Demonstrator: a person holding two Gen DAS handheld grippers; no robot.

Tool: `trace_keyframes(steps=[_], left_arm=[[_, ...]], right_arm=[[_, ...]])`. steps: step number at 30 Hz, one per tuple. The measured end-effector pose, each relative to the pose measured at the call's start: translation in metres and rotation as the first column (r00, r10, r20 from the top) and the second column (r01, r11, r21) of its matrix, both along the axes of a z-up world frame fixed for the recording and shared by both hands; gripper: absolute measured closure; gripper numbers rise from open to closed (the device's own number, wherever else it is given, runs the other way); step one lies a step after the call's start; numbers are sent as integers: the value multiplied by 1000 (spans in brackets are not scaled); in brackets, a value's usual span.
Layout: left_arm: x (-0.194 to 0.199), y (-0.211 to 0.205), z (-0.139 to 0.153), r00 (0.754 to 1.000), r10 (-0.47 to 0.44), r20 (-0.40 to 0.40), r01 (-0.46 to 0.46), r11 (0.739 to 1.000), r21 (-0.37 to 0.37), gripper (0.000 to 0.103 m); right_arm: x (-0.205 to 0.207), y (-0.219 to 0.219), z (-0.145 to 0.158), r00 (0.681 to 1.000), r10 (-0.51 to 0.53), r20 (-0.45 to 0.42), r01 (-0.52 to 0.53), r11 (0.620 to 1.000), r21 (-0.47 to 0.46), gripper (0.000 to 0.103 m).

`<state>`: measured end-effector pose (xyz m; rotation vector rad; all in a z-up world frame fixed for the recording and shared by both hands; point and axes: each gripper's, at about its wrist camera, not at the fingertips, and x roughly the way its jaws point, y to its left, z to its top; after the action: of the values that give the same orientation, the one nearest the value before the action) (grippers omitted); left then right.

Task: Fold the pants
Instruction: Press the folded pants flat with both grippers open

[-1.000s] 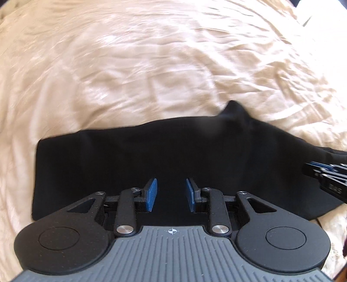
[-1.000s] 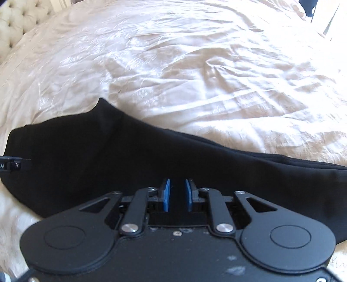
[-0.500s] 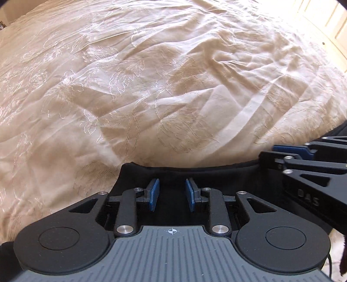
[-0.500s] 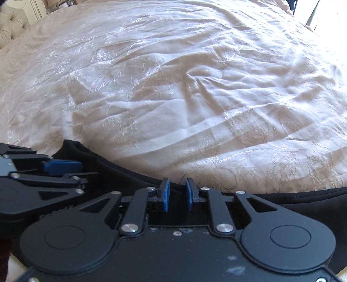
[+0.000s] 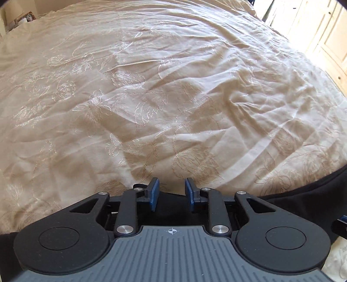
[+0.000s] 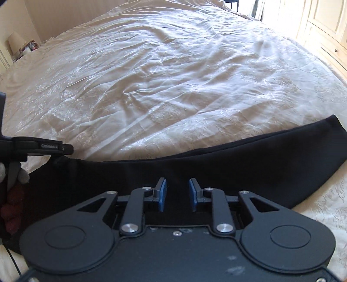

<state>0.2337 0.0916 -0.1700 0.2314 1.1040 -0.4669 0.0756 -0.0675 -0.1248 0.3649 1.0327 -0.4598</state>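
Observation:
The black pants [image 6: 249, 158] lie flat in a long band on the cream bedspread [image 6: 173, 76], running from the left out to a rounded end at the right. My right gripper [image 6: 177, 194] is open just over the pants' near part, with nothing between the pads. My left gripper [image 5: 171, 193] is open at the pants' far edge; black cloth [image 5: 303, 186] shows under it and to its right. The left gripper's finger also shows at the left of the right wrist view [image 6: 41, 147].
The embroidered bedspread [image 5: 151, 86] stretches far ahead of both grippers. Pale cupboard doors [image 6: 325, 19] stand past the bed's right side. A lamp and small items [image 6: 19, 45] sit at the far left by the wall.
Both grippers have swung toward the far edge of the pants, and both sets of jaws have widened. The pants now lie as a narrower band.

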Motion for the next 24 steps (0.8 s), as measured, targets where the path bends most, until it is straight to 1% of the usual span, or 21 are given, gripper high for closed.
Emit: trace_keyframes(steps=[2, 4, 6, 7, 9, 11, 13, 14, 15, 16, 17, 19, 20, 21, 22, 24], left_arm=[[-15, -3, 8, 1000, 3, 2, -2, 1000, -17, 77], [-33, -10, 12, 1000, -1, -7, 1, 1000, -26, 77], [-51, -21, 10, 1000, -6, -22, 5, 1000, -27, 77], [-59, -27, 9, 999, -8, -32, 7, 999, -32, 77], [-76, -45, 3, 998, -16, -57, 14, 999, -38, 77], [-90, -65, -3, 997, -23, -72, 21, 999, -24, 77], [-98, -89, -14, 994, -35, -105, 31, 999, -36, 76], [-99, -100, -21, 994, -28, -109, 25, 999, -28, 76], [-98, -110, -28, 995, -7, -96, 7, 1000, 2, 76], [-94, -120, -34, 997, 24, -77, -21, 999, 48, 76], [-88, -128, -41, 996, 60, -63, -55, 994, 91, 76], [-75, -140, -49, 988, 146, -48, -138, 981, 140, 76], [-72, -144, -49, 984, 177, -32, -170, 974, 151, 76], [-67, -150, -48, 978, 208, -22, -201, 965, 171, 76], [-65, -155, -47, 973, 232, -17, -225, 955, 191, 76], [-68, -162, -41, 963, 269, 8, -265, 940, 213, 76]], right_arm=[[-21, -11, 1, 1000, -31, 0, 31, 1000, -4, 77], [-34, -21, 2, 1000, -22, 2, 22, 1000, -7, 77], [-38, -29, 0, 1000, 29, 5, -29, 999, -13, 77], [-36, -37, -4, 997, 72, 9, -72, 997, -9, 77], [-32, -47, -9, 991, 133, 20, -134, 991, 23, 77], [-26, -59, -20, 975, 220, 15, -221, 974, 58, 77], [-15, -69, -32, 956, 293, -11, -291, 954, 67, 77], [-10, -76, -38, 949, 314, -20, -312, 947, 70, 77], [-4, -84, -43, 945, 326, -27, -323, 944, 66, 77], [3, -95, -49, 942, 334, -32, -332, 942, 57, 80], [11, -107, -55, 940, 339, -32, -337, 940, 54, 83], [21, -125, -58, 935, 355, -13, -353, 933, 69, 85], [23, -134, -55, 931, 364, 6, -364, 928, 81, 84], [23, -139, -50, 930, 368, 24, -369, 926, 80, 77], [18, -148, -39, 927, 371, 55, -374, 925, 66, 75], [4, -168, -25, 928, 359, 99, -367, 927, 72, 75]])
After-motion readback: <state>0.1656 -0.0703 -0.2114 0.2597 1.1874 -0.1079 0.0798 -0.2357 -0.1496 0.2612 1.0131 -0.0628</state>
